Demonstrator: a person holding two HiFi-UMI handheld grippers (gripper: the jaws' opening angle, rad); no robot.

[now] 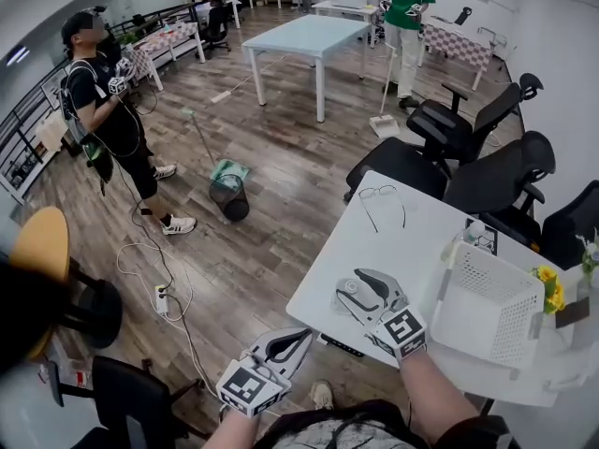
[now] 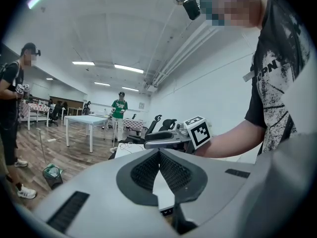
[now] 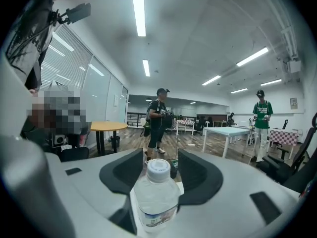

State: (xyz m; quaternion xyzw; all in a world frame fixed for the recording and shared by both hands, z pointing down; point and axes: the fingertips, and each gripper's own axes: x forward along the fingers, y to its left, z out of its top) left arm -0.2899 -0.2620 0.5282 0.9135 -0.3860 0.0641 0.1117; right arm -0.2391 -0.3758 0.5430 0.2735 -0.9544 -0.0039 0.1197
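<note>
**Two hand-held grippers at a white table**

We hold the right gripper (image 1: 362, 285) over the table (image 1: 374, 241), its jaws pinching a clear bottle (image 3: 156, 195) with a white cap, near a white basket (image 1: 487, 302). We hold the left gripper (image 1: 298, 337) lower, off the table's edge, jaws pressed together and empty

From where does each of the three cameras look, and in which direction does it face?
Head view: on the head, facing steeply down at the white table; left gripper, right gripper and forearms show.
Left gripper view: beside the table, facing the right gripper; its own shut jaws and the person's arm show.
Right gripper view: over the table, facing the room; its jaws hold a bottle.
Both gripper views share the person in green.
</note>
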